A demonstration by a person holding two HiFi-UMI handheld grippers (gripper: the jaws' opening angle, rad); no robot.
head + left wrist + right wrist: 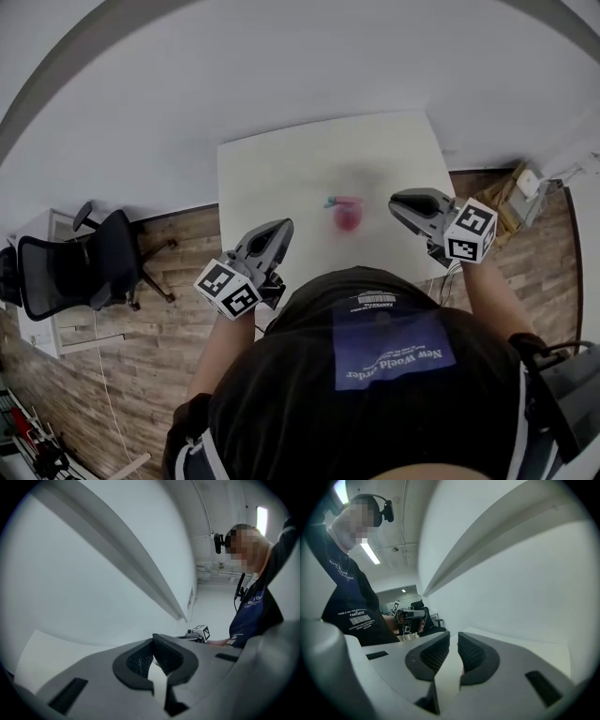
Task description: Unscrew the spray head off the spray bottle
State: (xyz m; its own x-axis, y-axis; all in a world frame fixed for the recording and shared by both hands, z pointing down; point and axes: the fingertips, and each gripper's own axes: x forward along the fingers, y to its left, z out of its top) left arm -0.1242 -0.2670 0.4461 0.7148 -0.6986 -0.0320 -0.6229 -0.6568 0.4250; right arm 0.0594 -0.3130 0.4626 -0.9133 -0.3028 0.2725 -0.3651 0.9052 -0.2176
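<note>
Your dark shirt is filling the bottom of the head view and covering the near edge of the white table. Just past it, at twelve o'clock from your chest, the pink spray bottle is sitting on the tabletop. It's showing only as a soft blur with a bluish bit on its nine o'clock side, so you can't separate the spray head from the body or tell whether it's upright. The left gripper is hanging at about eight o'clock from the bottle and the right gripper at about three o'clock, both apart from it. In the left gripper view the left gripper is showing its tips meeting, with nothing caught between them. In the right gripper view the right gripper is showing its pads almost together, only a thin slit between them, gripping nothing. An office chair is standing off at nine o'clock, partly cut by the frame edge.
</note>
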